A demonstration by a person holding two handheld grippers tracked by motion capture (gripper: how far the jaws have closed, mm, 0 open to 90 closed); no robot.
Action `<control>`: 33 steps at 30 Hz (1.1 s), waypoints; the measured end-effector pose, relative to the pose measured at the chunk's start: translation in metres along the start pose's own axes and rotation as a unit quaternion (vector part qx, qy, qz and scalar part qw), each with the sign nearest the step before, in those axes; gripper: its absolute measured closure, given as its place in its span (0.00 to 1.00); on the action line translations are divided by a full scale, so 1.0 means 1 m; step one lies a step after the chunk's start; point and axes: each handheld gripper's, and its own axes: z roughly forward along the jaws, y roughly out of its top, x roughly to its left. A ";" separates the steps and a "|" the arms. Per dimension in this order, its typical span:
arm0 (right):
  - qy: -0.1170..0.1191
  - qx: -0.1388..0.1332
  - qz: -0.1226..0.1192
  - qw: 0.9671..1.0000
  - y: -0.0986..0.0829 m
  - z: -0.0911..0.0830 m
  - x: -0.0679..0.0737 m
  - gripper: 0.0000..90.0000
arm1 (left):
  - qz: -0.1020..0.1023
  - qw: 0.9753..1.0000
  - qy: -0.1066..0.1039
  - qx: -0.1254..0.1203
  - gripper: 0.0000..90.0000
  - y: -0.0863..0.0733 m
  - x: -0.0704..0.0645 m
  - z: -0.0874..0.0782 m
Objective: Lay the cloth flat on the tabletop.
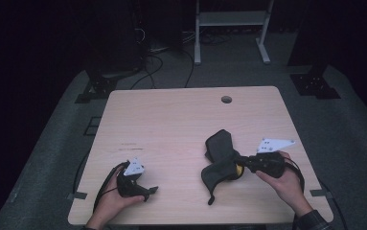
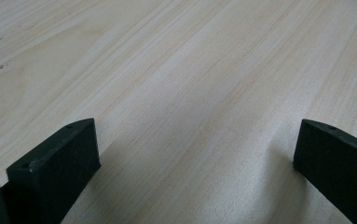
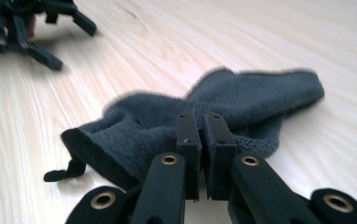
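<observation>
A: What is the surface, and the room around it?

B: A pale wooden worktop [image 1: 181, 124] with a round hole [image 1: 226, 99] near its far edge. It stands on a grey floor [image 1: 358, 143]. The room behind is very dark; there is a white metal frame [image 1: 231, 24] and some cables [image 1: 162, 60] on the floor.

A: Where is the cloth?

B: The dark grey cloth [image 1: 219, 163] lies crumpled on the right half of the worktop. The right hand-held gripper [image 1: 237, 168] has its jaws closed together on the near edge of it.

A: And the left one?

B: The left hand-held gripper [image 1: 153, 189] rests low near the front left, well apart from the cloth. Its jaws are wide apart with only bare wood between them.

A: Is anything hard to see?

B: Yes. The high view shows something yellow [image 1: 240, 170] at the right jaws, but I cannot tell what it is. The right gripper view shows the fleecy texture and a small tag [image 3: 64, 171]; the cloth's edges are blurred there.
</observation>
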 end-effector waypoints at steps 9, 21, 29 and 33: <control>0.016 -0.023 -0.026 0.999 0.033 0.014 0.010 0.95 | -0.001 1.000 0.001 -0.001 0.00 0.000 0.000 0.000; 0.031 -0.049 -0.055 0.997 0.072 0.034 0.022 0.95 | -0.001 1.000 0.001 0.000 0.00 0.000 0.000 0.000; 0.035 -0.094 -0.068 0.993 0.103 0.029 0.030 0.95 | -0.001 1.000 0.001 -0.003 0.00 0.000 0.000 0.000; 0.037 -0.134 -0.071 0.988 0.116 0.012 0.031 0.95 | 0.001 1.000 0.000 -0.002 0.00 0.000 0.000 0.000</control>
